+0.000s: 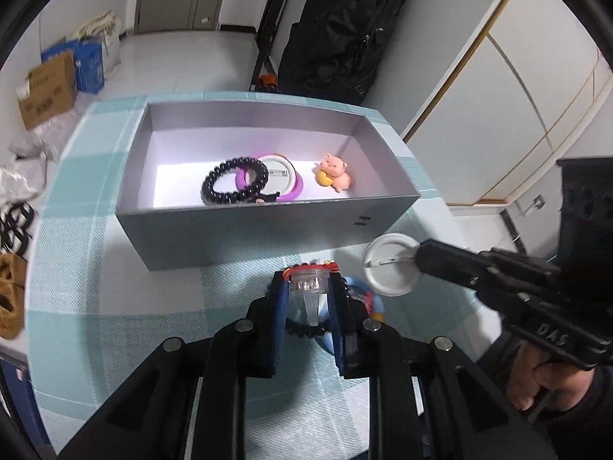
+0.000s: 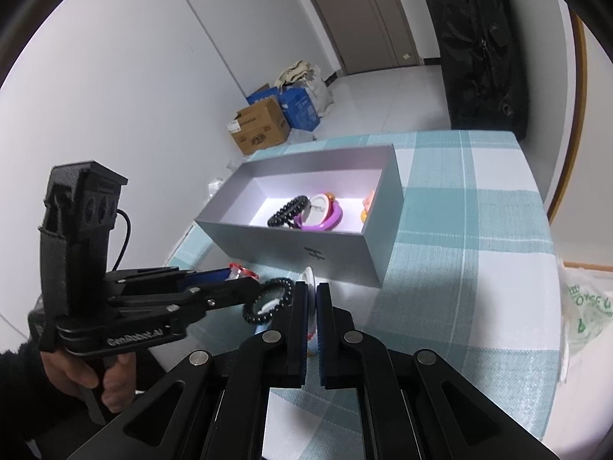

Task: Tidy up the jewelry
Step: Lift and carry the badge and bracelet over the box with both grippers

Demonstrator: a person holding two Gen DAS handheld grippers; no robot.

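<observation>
The left tongs (image 1: 311,287) are closed on a small clear-plastic piece with a red-trimmed top (image 1: 306,279), pinched between the 2 blue-padded fingers (image 1: 279,306) just above the tabletop (image 1: 115,306), near the front wall of the grey box (image 1: 245,235). Under these tongs lie a black bead bracelet (image 1: 306,330) and a light-blue item, partly hidden.

The right tongs (image 2: 312,295) are nearly shut, edge-on around a round white pin badge (image 1: 390,264); in the left wrist view the badge shows its metal back and pin, held off the tabletop just right of the left tongs and close to the box's near right corner. In the right wrist view only a thin sliver of the badge (image 2: 311,276) shows between the fingers (image 2: 300,306).

The open grey box sits on the teal checked cloth toward the far side of the tabletop. Inside it, from left to right: a black bead bracelet (image 1: 234,186) overlapping a purple-rimmed badge (image 1: 281,184) lying back-up, and, apart from them, a pink pig figure (image 1: 335,173) holding something yellow.

On the floor far left stand a brown carton (image 1: 48,90) and blue boxes (image 1: 90,65). A black bag (image 1: 345,27) stands beyond the tabletop's far edge.
</observation>
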